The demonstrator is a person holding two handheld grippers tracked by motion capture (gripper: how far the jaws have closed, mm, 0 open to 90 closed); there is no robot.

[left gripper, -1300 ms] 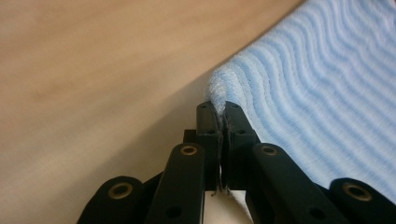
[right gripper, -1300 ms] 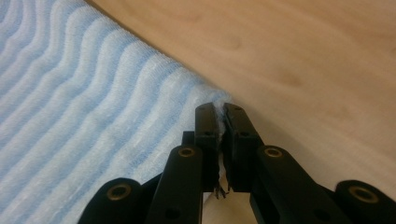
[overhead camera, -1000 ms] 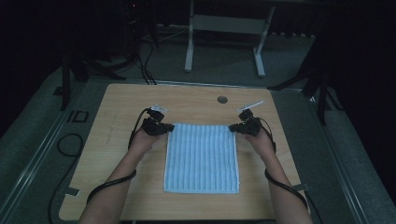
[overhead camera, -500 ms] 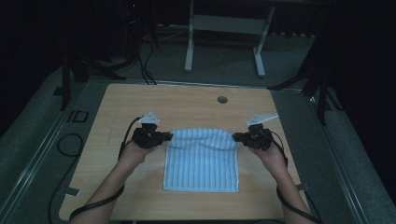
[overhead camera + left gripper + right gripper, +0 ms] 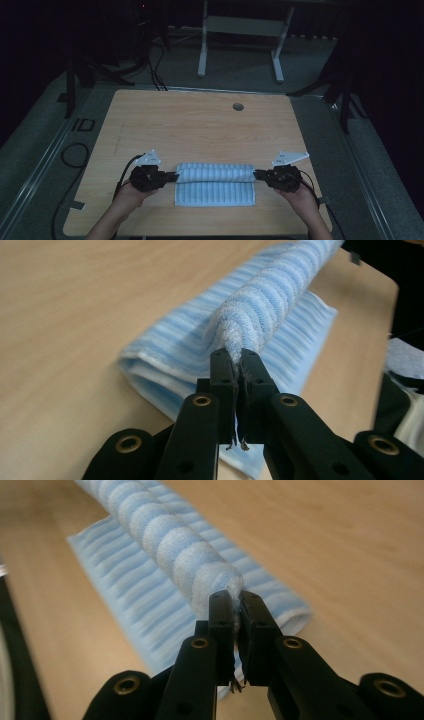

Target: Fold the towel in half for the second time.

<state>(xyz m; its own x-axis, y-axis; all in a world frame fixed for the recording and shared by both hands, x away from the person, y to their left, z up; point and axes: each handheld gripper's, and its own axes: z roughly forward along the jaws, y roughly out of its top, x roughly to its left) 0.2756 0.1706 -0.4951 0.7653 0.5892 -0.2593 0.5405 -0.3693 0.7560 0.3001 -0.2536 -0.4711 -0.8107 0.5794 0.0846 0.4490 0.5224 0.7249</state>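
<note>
The rectangular light-wood table (image 5: 200,125) carries a blue-and-white striped terry towel (image 5: 215,192) near its front edge, between the two hands. The towel's long axis runs left to right, and its far edge is lifted into a ribbed roll above the flat layer. The left gripper (image 5: 172,176) pinches the roll's left end, jaws pressed together on the cloth. The right gripper (image 5: 257,175) pinches the right end likewise. Both stand equally near, so the fold probably continues toward the person.

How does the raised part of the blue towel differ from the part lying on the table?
The raised fold is held off the wood, pinched by the left gripper and right gripper; the lower layer lies flat on the table. The fold looks rounded, the lower layer spread flat. Both are one blue striped towel.
</note>
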